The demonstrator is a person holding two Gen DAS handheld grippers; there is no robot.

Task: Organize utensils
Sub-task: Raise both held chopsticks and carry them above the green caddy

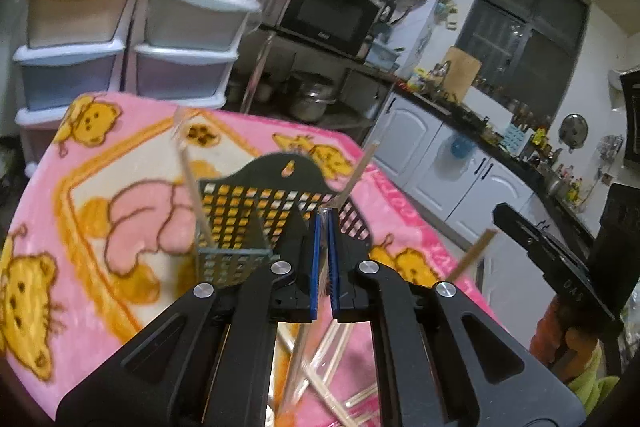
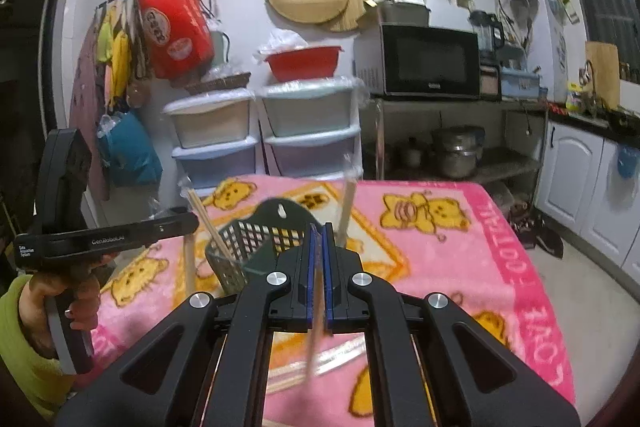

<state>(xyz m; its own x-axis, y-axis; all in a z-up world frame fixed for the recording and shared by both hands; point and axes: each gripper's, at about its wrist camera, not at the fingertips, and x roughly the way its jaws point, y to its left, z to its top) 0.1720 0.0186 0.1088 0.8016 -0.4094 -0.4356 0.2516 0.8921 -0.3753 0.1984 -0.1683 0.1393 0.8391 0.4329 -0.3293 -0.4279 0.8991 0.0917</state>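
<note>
The left gripper [image 1: 325,227] has its blue-padded jaws clenched on a thin wooden chopstick in a clear wrapper [image 1: 357,174], whose upper end slants up and to the right past the fingertips. The right gripper [image 2: 319,239] is likewise clamped on a second wrapped wooden chopstick [image 2: 316,331], which hangs down blurred between the pads.

Just beyond both sets of fingers stands the black perforated plastic utensil basket [image 1: 256,207] on the pink cartoon-bear blanket [image 1: 120,187]; a few chopsticks already lean in it. More wrapped chopsticks [image 1: 320,379] lie loose on the blanket near the grippers.

The grip is the risk: each stick is pinched at one narrow spot, and the slick wrapper could let it swivel or slip, so the tip may miss the basket's opening or catch on its rim and tip the light basket. The two sticks could also cross above the basket.

Both grippers are held above the blanket, angled gently downward toward the basket. In the right wrist view a hand [image 2: 76,291] grips the left tool's handle at the left.
</note>
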